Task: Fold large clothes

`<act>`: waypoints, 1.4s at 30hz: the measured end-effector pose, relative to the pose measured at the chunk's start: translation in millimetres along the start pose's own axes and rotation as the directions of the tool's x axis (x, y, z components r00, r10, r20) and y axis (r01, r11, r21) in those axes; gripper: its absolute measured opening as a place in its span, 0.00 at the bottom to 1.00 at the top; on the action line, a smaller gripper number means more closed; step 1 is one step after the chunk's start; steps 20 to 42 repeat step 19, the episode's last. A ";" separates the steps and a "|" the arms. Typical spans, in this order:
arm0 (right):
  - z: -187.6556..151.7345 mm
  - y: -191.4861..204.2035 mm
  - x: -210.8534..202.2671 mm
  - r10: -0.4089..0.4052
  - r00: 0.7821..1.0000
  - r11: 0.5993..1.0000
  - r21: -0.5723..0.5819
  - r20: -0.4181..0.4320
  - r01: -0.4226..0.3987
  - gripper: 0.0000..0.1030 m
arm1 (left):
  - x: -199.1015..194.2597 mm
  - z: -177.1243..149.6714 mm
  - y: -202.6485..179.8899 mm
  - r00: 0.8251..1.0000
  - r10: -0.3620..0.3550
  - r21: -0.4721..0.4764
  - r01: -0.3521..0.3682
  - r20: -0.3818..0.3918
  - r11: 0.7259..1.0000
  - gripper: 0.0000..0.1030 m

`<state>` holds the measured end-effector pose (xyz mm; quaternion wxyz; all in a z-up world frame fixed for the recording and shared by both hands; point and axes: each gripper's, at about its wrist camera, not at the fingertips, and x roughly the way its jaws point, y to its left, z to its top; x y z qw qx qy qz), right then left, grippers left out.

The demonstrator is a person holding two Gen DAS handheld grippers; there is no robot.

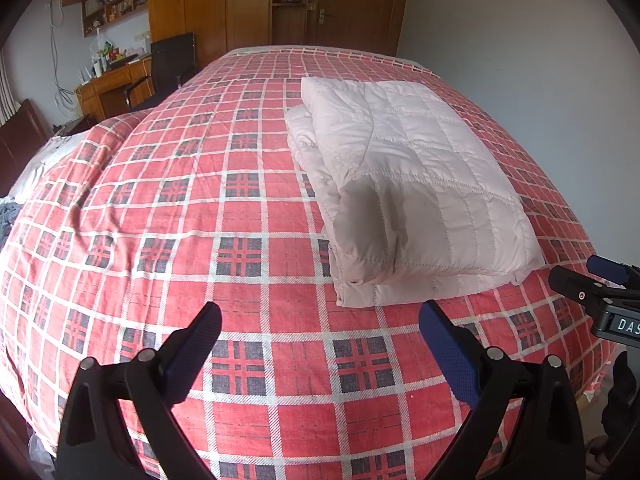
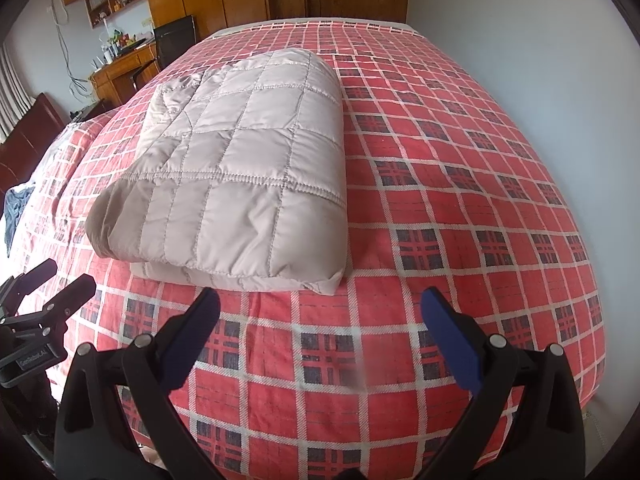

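Quilted pale garment [image 1: 404, 188] lay folded in compact rectangle on plaid bed cover [image 1: 200, 240], centre right of left wrist frame, centre left of right wrist frame. Left tool [image 1: 320, 340] was spread wide, empty, low in frame, apart from garment. Right tool [image 2: 320, 320] was also spread, empty, just before near fold edge. Folding looked finished, probably why both tools held nothing.

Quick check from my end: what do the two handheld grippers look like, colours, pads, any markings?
Both match: the left gripper and right gripper have black plastic linkage arms with silver pivot bolts and textured dark blue pads. Seen from the other camera, each body carries a small white-lettered label, only partly readable. No cables or sleeves show.
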<state>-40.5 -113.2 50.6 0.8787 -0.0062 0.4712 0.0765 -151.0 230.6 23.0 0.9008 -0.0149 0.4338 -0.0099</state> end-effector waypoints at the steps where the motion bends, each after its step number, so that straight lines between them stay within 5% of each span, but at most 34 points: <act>1: 0.0 0.1 -0.2 -0.001 1.000 1.000 0.000 0.002 0.001 0.97 | 0.1 0.0 0.1 1.000 0.000 0.000 0.000 0.000 1.000 0.96; 42: 2.6 0.5 3.0 -0.004 1.000 1.000 -0.003 -0.006 0.004 0.97 | 0.9 -0.6 0.2 1.000 0.003 -0.001 -0.003 -0.003 1.000 0.96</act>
